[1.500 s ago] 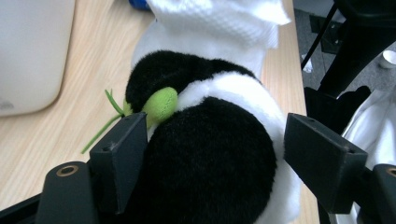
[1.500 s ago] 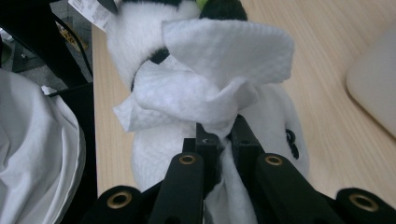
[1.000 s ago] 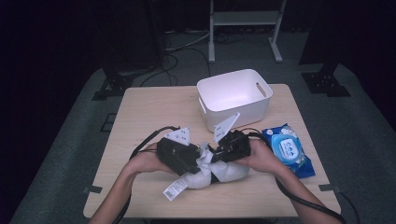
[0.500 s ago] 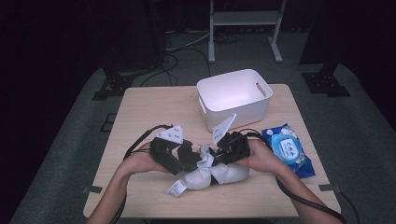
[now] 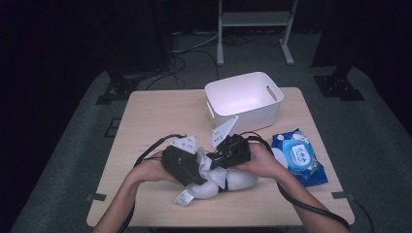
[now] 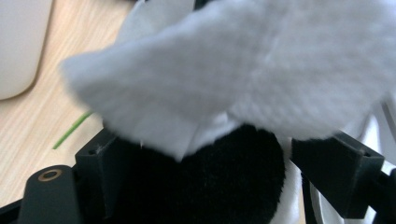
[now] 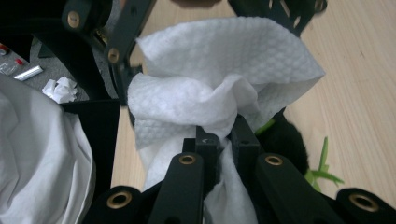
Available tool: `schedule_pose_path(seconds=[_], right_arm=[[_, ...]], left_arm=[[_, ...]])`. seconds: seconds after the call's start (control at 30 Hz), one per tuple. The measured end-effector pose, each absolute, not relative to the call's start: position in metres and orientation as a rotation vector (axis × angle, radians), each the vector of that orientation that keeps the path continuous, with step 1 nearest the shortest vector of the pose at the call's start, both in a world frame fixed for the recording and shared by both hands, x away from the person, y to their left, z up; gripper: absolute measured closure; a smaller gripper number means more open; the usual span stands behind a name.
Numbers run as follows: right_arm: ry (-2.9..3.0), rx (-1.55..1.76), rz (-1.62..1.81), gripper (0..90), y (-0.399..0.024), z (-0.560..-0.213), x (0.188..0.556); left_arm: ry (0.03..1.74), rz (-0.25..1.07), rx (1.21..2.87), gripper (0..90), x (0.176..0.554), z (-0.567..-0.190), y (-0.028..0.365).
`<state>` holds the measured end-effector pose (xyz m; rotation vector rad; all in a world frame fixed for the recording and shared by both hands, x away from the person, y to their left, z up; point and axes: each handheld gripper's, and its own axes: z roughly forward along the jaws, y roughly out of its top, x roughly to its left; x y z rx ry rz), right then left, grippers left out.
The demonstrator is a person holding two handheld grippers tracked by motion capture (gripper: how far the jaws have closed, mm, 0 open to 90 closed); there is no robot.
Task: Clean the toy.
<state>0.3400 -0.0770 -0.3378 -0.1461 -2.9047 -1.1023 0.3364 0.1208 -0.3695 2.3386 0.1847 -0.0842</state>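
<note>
A white plush toy with black fuzzy parts lies near the front of the table, a paper tag at its left end. My left gripper has its jaws wide around a black fuzzy part of the toy, which fills the gap between them. My right gripper is shut on a crumpled white wipe. The wipe rests against the toy, right above the left gripper's jaws, and also appears as a white sheet in the left gripper view.
A white plastic bin stands at the back right of the wooden table. A blue pack of wipes lies to the right of my right hand. Green leaf-like bits show beside the toy's black part.
My left gripper has dipped slightly toward the toy's near side, and the toy's tag has shifted a little. The right gripper stays in place with the wipe.
</note>
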Motion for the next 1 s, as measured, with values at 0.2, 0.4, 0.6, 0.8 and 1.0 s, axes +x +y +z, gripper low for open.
schedule_pose_path(seconds=[0.2, 0.4, 0.6, 0.8, 1.0], right_arm=[[-2.939, -0.164, -1.043, 84.2, -0.082, -0.339, 0.345], [-2.944, -0.290, -1.022, 84.0, -0.117, -0.341, 0.351], [-2.929, -0.392, -1.067, 83.6, -0.151, -0.341, 0.352], [-2.915, -0.470, -1.081, 83.6, -0.176, -0.343, 0.351], [-2.896, -0.467, -1.064, 83.7, -0.181, -0.350, 0.349]], left_arm=[[0.190, -0.086, 2.339, 15.5, 0.334, -0.371, 0.123], [0.185, -0.090, 2.343, 16.1, 0.334, -0.371, 0.123], [0.170, -0.083, 2.363, 16.3, 0.333, -0.369, 0.117], [0.169, -0.073, 2.373, 16.2, 0.333, -0.370, 0.117], [0.173, -0.082, 2.371, 15.9, 0.334, -0.369, 0.112]])
